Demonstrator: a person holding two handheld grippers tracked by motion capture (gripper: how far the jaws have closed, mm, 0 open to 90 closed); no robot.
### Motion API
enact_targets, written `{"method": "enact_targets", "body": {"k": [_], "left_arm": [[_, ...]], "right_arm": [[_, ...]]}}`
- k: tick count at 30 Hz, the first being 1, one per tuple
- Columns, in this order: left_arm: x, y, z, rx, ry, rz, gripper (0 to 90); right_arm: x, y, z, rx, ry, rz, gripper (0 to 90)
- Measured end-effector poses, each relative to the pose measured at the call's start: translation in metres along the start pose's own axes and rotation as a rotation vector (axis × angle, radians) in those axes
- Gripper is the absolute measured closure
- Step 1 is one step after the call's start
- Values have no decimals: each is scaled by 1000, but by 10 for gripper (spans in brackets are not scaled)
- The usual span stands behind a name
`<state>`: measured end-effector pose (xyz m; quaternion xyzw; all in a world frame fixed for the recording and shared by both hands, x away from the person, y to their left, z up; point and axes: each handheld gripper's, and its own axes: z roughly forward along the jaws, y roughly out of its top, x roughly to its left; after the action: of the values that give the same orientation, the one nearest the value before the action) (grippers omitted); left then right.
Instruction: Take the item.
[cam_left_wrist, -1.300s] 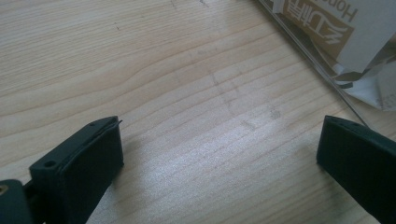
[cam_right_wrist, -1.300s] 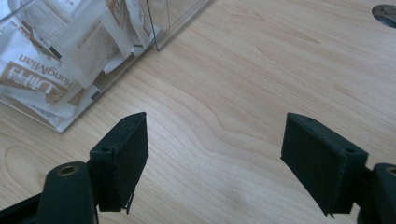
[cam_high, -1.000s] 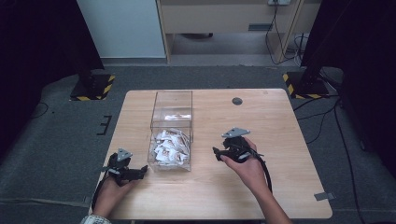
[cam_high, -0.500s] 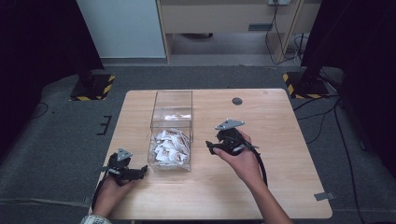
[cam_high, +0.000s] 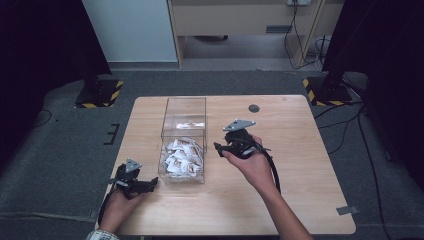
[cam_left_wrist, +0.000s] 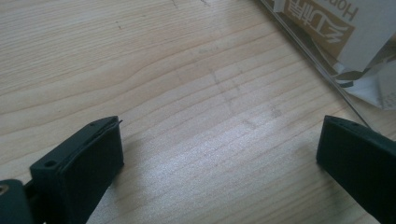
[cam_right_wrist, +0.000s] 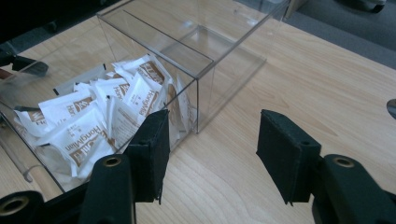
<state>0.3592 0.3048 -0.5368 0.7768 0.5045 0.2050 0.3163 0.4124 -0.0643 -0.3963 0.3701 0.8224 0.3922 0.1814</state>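
A clear plastic box (cam_high: 184, 137) stands on the wooden table (cam_high: 300, 150), split into two compartments. Its near compartment holds several white and brown sachets (cam_high: 181, 157), seen close in the right gripper view (cam_right_wrist: 88, 121); the far compartment looks empty. My right gripper (cam_high: 220, 148) hovers just right of the box, jaws open and empty (cam_right_wrist: 210, 154), pointing at the box's corner. My left gripper (cam_high: 150, 183) rests low on the table at the box's near left corner, jaws wide open (cam_left_wrist: 219, 163) over bare wood. A sachet (cam_left_wrist: 327, 28) shows behind the box wall.
A small dark round disc (cam_high: 254, 108) lies near the table's far edge. Black stands with yellow-striped bases (cam_high: 100, 92) sit on the grey floor at both far corners. Cables (cam_high: 345, 125) run along the floor at right.
My right gripper has moved left and a little farther away, closing in on the box's right side. The left gripper has stayed where it was.
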Motion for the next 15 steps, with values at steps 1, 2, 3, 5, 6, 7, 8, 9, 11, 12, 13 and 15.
{"method": "enact_targets", "body": {"k": [1,2,3,5,6,7,8,9,11,12,13,15], "left_arm": [[0,0,0,0,0,0,0],[0,0,0,0,0,0,0],[0,0,0,1,-1,2,0],[0,0,0,2,-1,2,0],[0,0,0,1,-1,2,0],[0,0,0,2,0,2,0],[0,0,0,1,-1,2,0],[0,0,0,2,-1,2,0],[0,0,0,1,-1,2,0],[0,0,0,2,-1,2,0],[0,0,0,1,-1,2,0],[0,0,0,1,-1,2,0]], "right_arm": [[0,0,0,0,0,0,441],[1,2,0,-2,-2,0,435],[2,6,1,-7,-1,-1,420],[3,10,2,-5,1,1,403],[3,10,2,-5,1,1,403],[3,12,3,-1,-1,-3,402],[4,13,4,-2,-1,-12,397],[5,15,4,-2,1,-10,395],[6,19,5,-9,3,-10,387],[6,21,5,-11,4,-12,384],[6,23,6,-13,3,-16,380],[7,26,7,-15,7,-9,378]]}}
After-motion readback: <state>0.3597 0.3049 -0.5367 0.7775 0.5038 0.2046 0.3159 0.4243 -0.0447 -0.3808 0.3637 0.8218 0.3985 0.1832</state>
